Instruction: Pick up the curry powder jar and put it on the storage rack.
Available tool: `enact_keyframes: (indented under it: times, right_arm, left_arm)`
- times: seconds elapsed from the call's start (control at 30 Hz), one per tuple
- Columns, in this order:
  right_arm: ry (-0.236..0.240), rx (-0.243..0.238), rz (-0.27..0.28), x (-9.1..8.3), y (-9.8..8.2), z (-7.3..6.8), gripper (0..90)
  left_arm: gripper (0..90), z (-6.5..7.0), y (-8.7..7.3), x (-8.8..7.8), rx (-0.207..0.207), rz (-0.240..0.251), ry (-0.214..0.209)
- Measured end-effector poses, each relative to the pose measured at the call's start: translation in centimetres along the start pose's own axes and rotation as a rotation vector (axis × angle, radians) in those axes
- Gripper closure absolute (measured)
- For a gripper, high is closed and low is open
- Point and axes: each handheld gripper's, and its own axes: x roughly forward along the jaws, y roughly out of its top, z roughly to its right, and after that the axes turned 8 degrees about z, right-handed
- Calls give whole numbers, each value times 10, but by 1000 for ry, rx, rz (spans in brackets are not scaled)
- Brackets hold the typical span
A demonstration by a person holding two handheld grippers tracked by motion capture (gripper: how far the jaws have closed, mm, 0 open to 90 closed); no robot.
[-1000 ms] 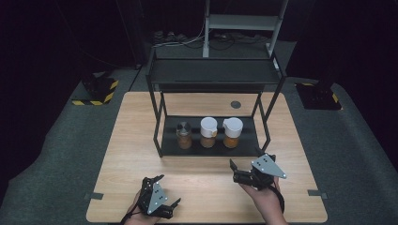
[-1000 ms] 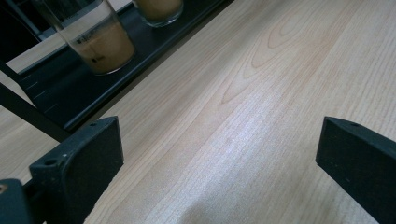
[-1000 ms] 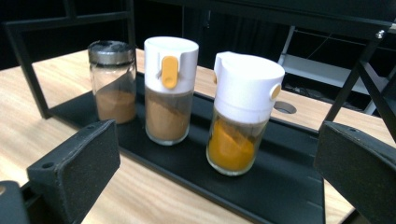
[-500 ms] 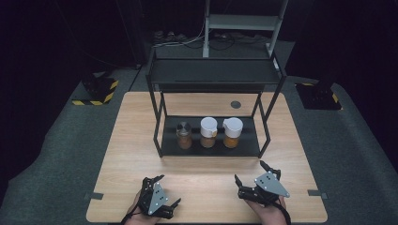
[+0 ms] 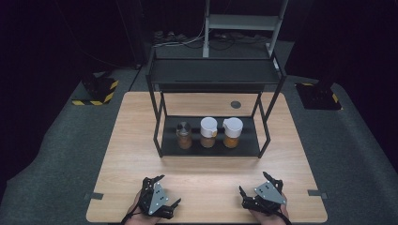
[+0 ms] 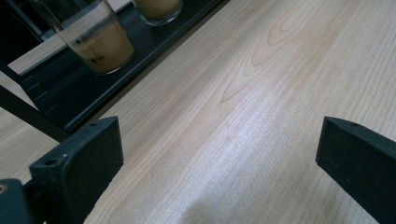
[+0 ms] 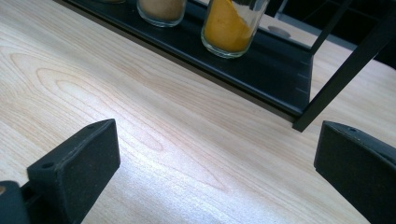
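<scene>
In the high view, a black two-level rack (image 5: 157,123) stands on the middle of the wooden desk (image 5: 126,140). On its lower shelf (image 5: 244,149) three jars are in a row: one with a dark metal lid (image 5: 184,135), then two with white caps (image 5: 208,132) (image 5: 232,132). The left gripper (image 5: 165,192) and the right gripper (image 5: 256,188) rest low at the near edge of the desk, well apart from the rack; both hold nothing.

In the left gripper view, the jaws are spread wide with only bare wood between them. A glass jar (image 6: 95,39) with brownish powder stands on the shelf ahead.

In the right gripper view, the jaws are also wide open and empty. The jar with orange powder (image 7: 231,25) is nearest, at the shelf end by the rack leg (image 7: 345,65).

I think these jars are light but stiff, smooth and breakable, so they may slip. The best hold is probably on the glass body under the cap, with care for the upper shelf (image 5: 213,72) above them.
</scene>
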Motion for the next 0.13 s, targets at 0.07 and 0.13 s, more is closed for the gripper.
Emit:
enact_keyframes:
  times: [0.07, 0.13]
  right_arm:
    - [1, 6, -5, 0, 0, 1, 0]
    - [-1, 15, -8, 0, 1, 2, 0]
  left_arm:
    - [11, 0, 0, 0, 3, 1, 1]
    - [11, 0, 0, 0, 4, 0, 1]
